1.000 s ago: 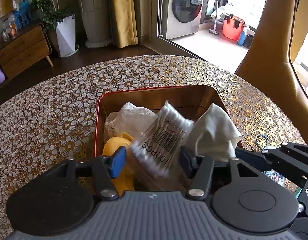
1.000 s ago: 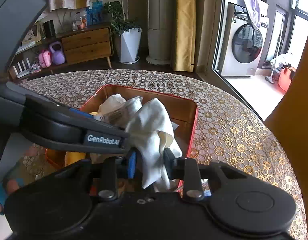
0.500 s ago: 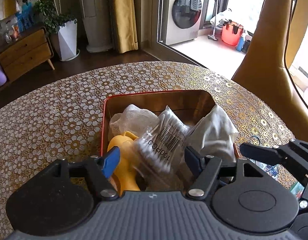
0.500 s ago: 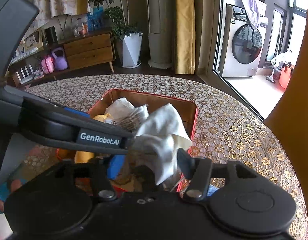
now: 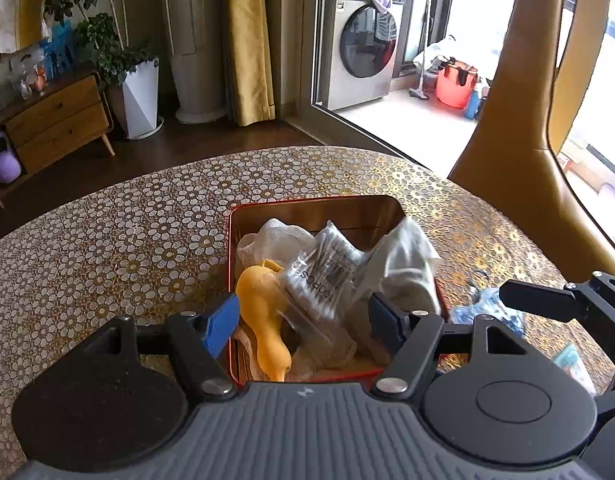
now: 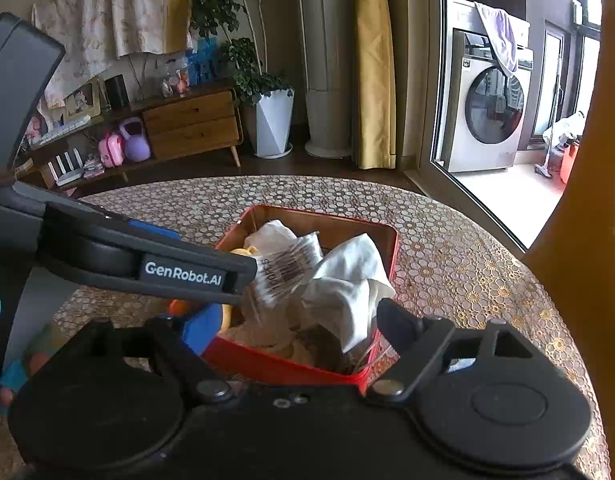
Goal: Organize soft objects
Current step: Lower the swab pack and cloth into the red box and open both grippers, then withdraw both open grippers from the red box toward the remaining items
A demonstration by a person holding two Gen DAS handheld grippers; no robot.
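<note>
A red tin box (image 5: 229, 248) (image 6: 291, 368) with a gold inside sits on the patterned table. It holds a clear bag of cotton swabs (image 5: 323, 276) (image 6: 287, 272), a white cloth (image 5: 403, 272) (image 6: 347, 284), a white mesh cloth (image 5: 271, 236) and a yellow soft toy (image 5: 263, 320). My left gripper (image 5: 303, 324) is open and empty just above the box's near edge. My right gripper (image 6: 295, 324) is open and empty over the box's near right corner. The white cloth lies free in the box.
The round table (image 5: 107, 248) has a gold flower-pattern cover. A blue crumpled item (image 5: 487, 312) lies on the table right of the box. A tan chair back (image 5: 519, 128) stands at the far right. The right gripper's body shows at the left wrist view's right edge (image 5: 547, 304).
Both grippers opened and pulled back from the box. The left let go of the cotton swab bag; the right let go of the white cloth. Both items now rest in the box.
</note>
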